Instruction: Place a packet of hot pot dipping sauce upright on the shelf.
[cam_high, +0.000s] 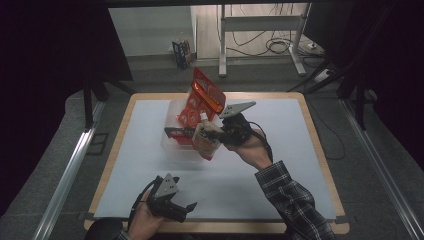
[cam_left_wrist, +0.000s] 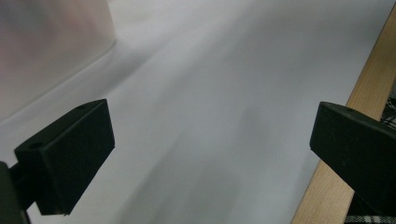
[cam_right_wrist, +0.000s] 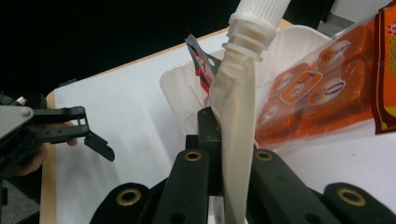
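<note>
1. Pouch (cam_right_wrist: 236, 126) – pale spouted pack w/ white cap, clamped flat between the jaws of the right gripper (cam_right_wrist: 229, 154), cap end up. In the high view the pouch (cam_high: 205, 140) hangs over the near right side of the bin (cam_high: 172, 145), roughly mid-table, slightly toward the far edge.
2. Right gripper (cam_high: 216, 131) – jaws squeezed narrow on the pouch, pinching the soft body below the spout. Grip looks firm; pouch body creases at the pinch.
3. Bin – clear plastic tub on the white mat (cam_high: 280, 120), already holds orange snack packs (cam_high: 202, 97); one stands tall, leaning out past the far rim.
4. Step in hand, as I read it: getting the pouch into the bin. To do well: keep it clear of the near rim, aim for the free gap on the near side beside the orange packs, lower till the bottom rests, then let go. Don't shove the tall pack; it could tip out.
5. Risk: pouch is floppy, bottom may catch the rim & fold. Come in steep, not sideways.
6. Left gripper (cam_high: 175, 207) – jaws wide, nothing between, idle near the table's near edge, left of centre. Left gripper view shows bare mat & wood edge (cam_left_wrist: 369, 88).
</note>
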